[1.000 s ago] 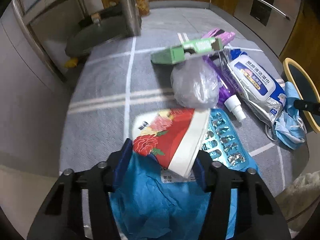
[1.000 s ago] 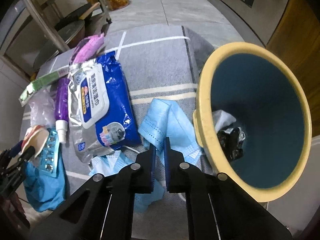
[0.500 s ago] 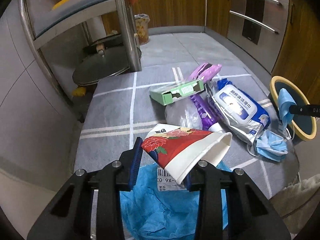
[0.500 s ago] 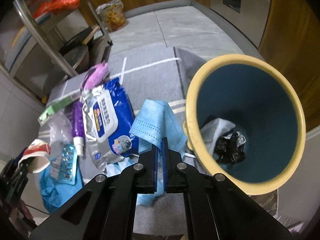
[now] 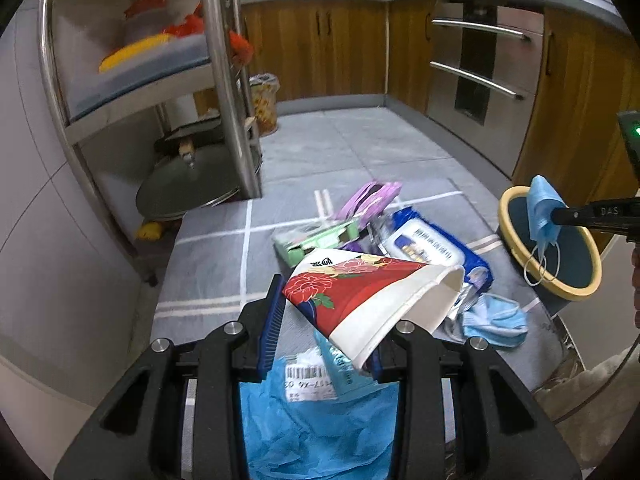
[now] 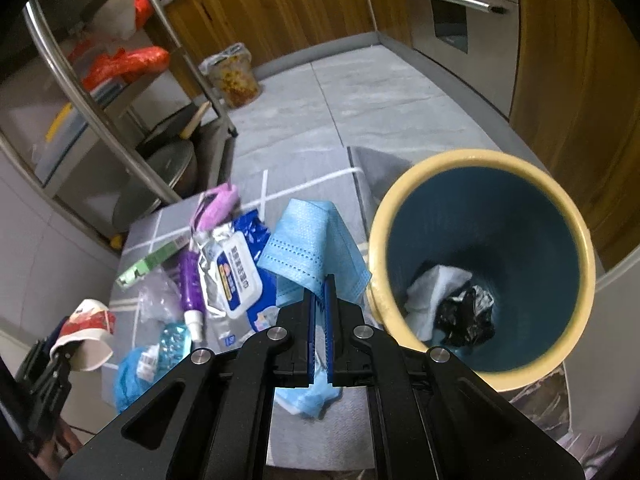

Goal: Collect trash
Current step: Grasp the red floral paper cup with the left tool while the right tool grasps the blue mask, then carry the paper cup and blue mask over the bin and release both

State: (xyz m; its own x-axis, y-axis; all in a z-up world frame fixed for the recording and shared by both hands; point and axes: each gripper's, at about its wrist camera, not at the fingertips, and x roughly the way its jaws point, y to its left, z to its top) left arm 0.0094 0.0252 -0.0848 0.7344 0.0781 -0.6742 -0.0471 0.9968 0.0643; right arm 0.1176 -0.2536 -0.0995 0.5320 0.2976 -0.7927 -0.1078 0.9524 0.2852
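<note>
Left gripper (image 5: 326, 320) clamped on squashed paper cup (image 5: 372, 300) (jaws just narrowed). Right gripper (image 6: 319, 292) pinched tight on blue mask (image 6: 312, 244), held beside bin (image 6: 384, 216) rim.

Two downward-tilted wrist views, sharing littered mat (image 5: 208, 248) and bin (image 6: 480, 168).

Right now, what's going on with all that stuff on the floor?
A person is picking up trash with a gripper in each hand. The left gripper squeezes a flattened red flowery paper cup. The right gripper pinches a blue face mask beside the yellow-rimmed bin, which holds some rubbish. A wipes pack, a purple bottle and another mask lie on the grey mat.
</note>
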